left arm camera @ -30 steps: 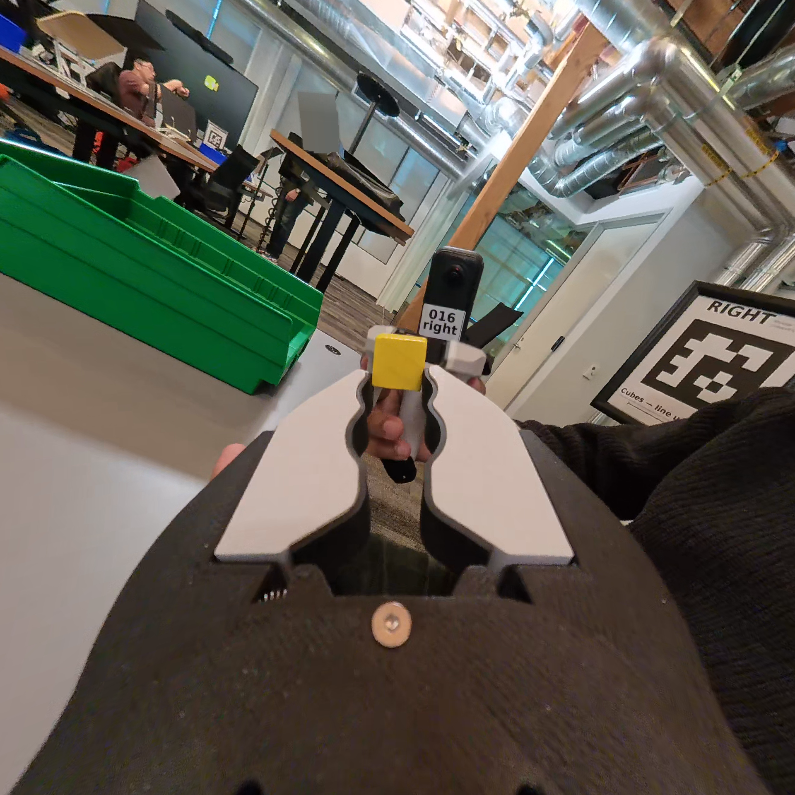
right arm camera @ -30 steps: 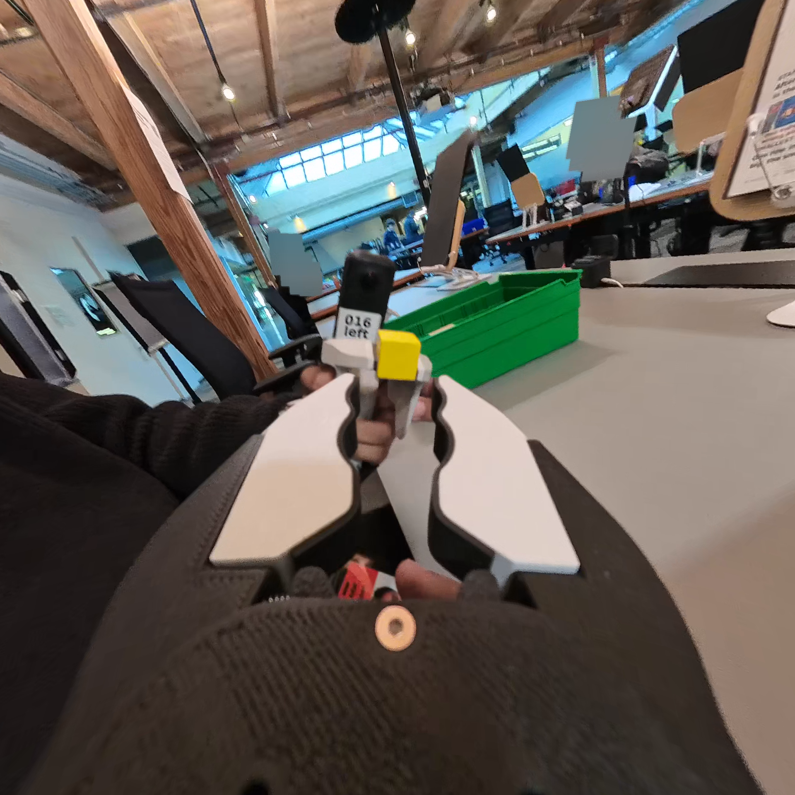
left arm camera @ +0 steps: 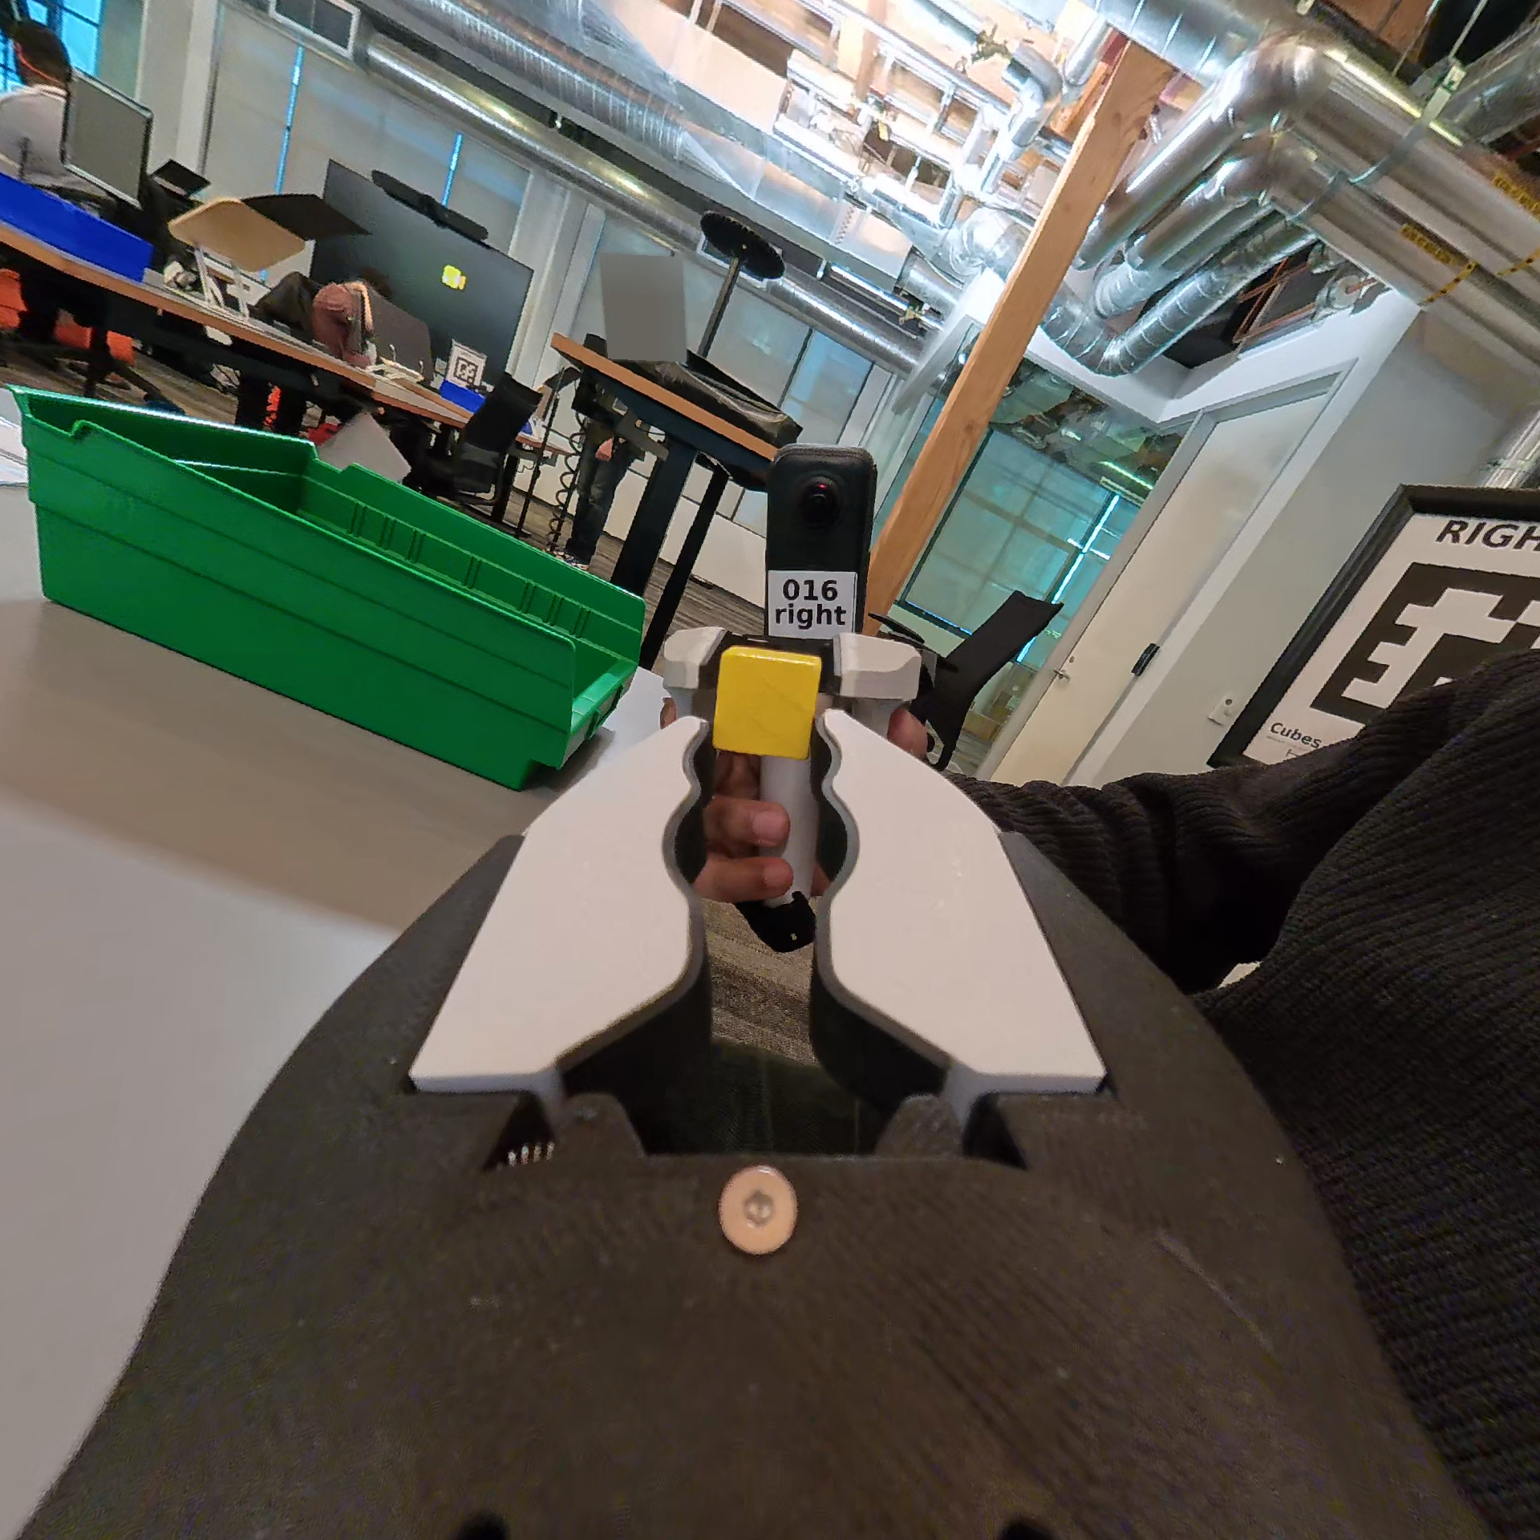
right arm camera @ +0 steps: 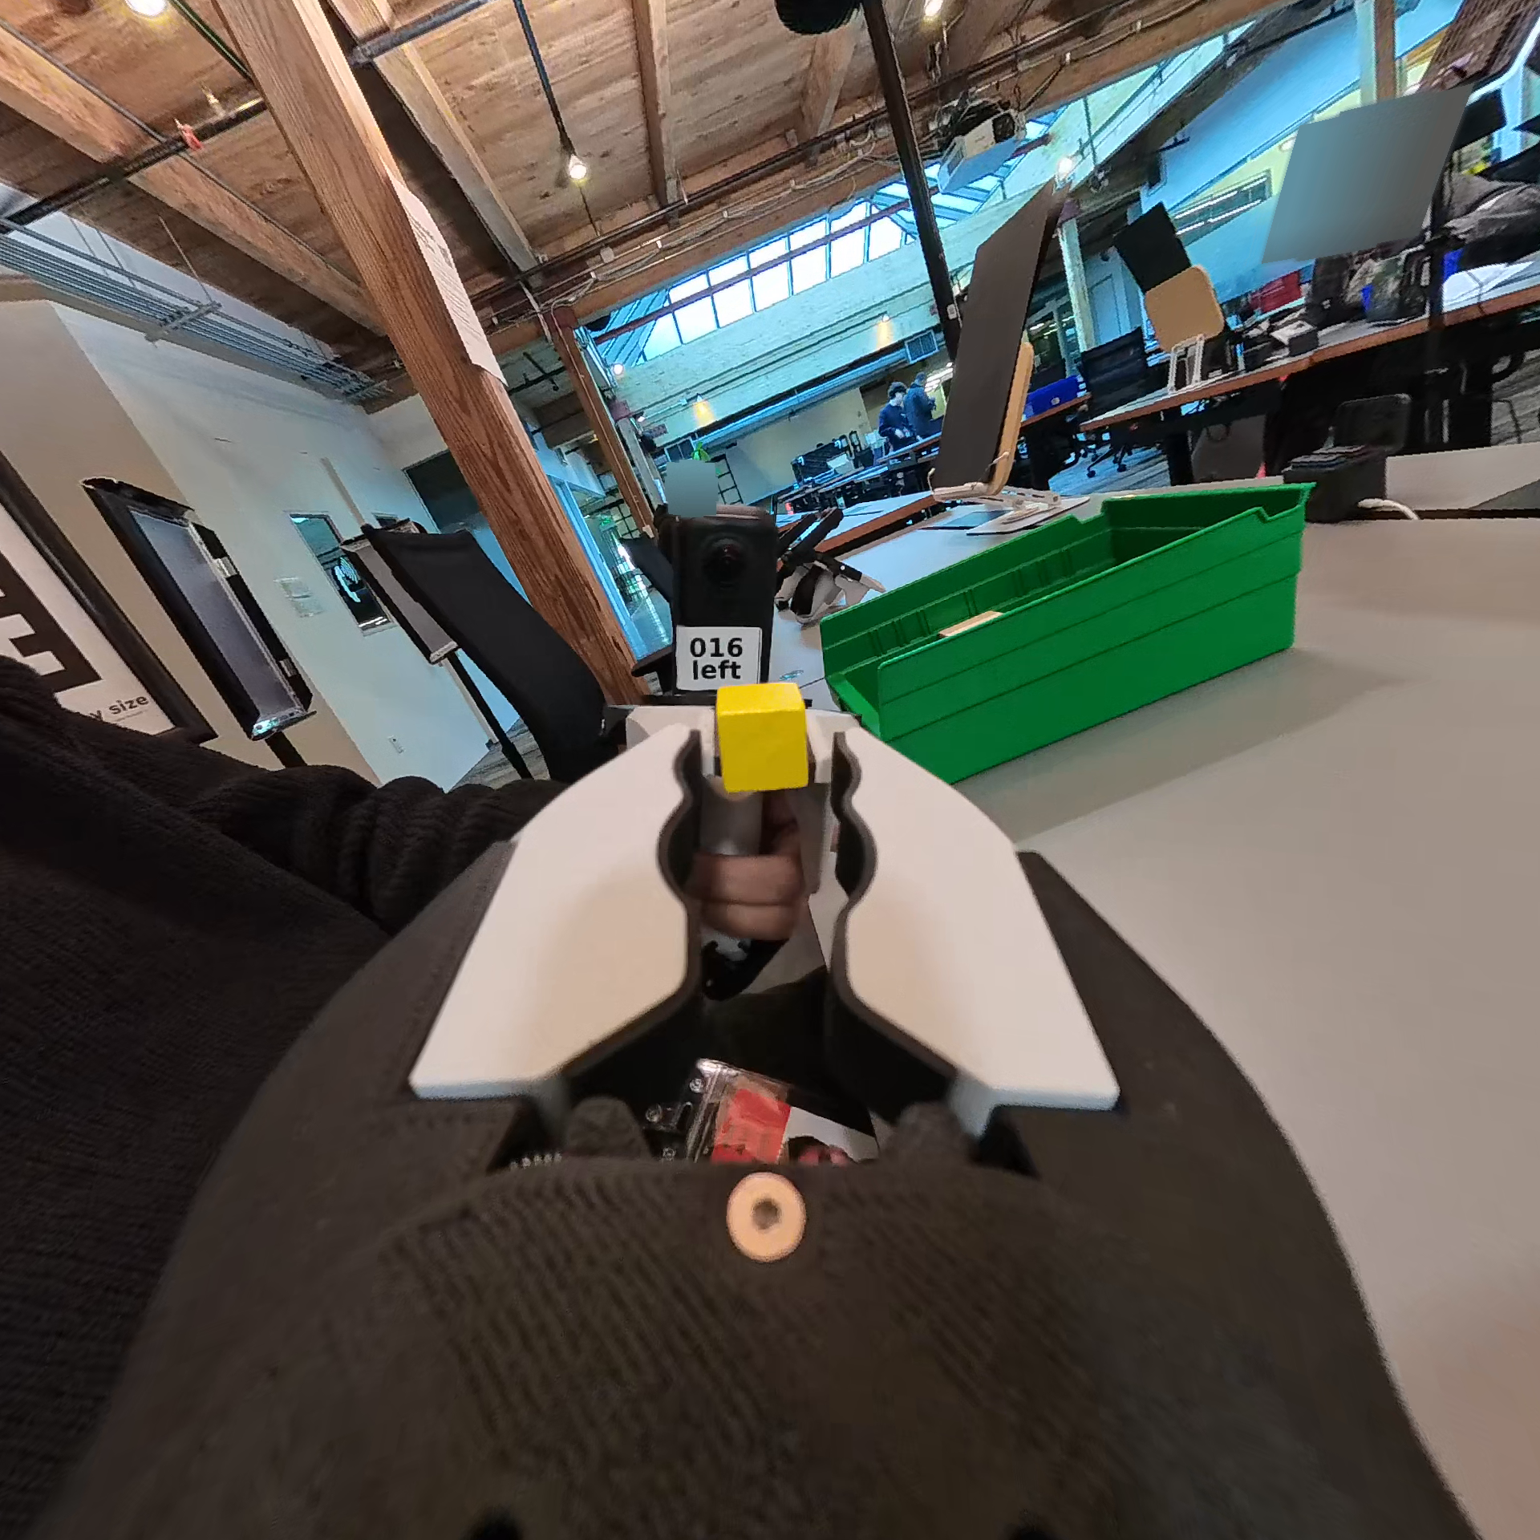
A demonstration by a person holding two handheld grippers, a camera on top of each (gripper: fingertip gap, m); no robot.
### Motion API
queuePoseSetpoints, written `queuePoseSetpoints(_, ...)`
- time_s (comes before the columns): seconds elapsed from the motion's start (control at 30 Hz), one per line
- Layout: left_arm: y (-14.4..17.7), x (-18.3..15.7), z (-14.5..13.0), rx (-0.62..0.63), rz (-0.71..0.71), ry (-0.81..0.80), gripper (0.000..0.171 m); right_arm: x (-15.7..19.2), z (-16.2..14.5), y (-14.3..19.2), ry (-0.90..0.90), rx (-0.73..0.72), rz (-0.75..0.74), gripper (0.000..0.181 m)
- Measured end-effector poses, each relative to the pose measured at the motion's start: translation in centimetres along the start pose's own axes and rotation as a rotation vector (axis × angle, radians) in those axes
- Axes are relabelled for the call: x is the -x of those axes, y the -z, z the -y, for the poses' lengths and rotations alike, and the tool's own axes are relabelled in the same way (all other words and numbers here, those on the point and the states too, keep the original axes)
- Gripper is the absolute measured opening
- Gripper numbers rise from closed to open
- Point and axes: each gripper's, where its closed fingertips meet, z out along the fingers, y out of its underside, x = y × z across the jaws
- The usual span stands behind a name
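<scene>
Small yellow hard-looking cube (left arm camera: 767, 704) is sitting pinched in left gripper (left arm camera: 765, 727); right gripper (right arm camera: 764, 740) is flanking it, grip unclear. Probably light and rigid; flat side faces suit gripping.

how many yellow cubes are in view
1: the yellow cube, gripped at the tips of the left hand-held gripper, with the right hand-held gripper open around it. Others may lie hidden inside the green bin.

1. Your yellow cube (left arm camera: 765, 704) is a small, solid block with smooth faces and softly rounded edges.
2. It sits upright in the air beyond the table edge, pinched at the fingertips of your left gripper (left arm camera: 762, 725).
3. Your right gripper (right arm camera: 762, 743) faces it, fingertips just beside its two sides; whether they touch is unclear.
</scene>
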Motion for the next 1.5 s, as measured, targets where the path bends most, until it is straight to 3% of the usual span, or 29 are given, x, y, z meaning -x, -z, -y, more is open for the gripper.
queuePoseSetpoints(1.1, -0.3, 0.1, -0.1, -0.015, -0.001, 0.021, 0.022, -0.1, -0.2, 0.0, 0.013, 0.015, -0.001, 0.02)
queuePoseSetpoints(1.2, -0.3, 0.2, 0.0, -0.023, 0.01, 0.028, 0.034, -0.3, 0.3, 0.3, 0.003, -0.009, -0.008, 0.02)
queuePoseSetpoints(1.5, 0.1, 1.5, 0.1, -0.028, 0.083, 0.024, 0.045, -1.0, 1.0, 1.0, 0.02, -0.013, -0.044, 0.021)
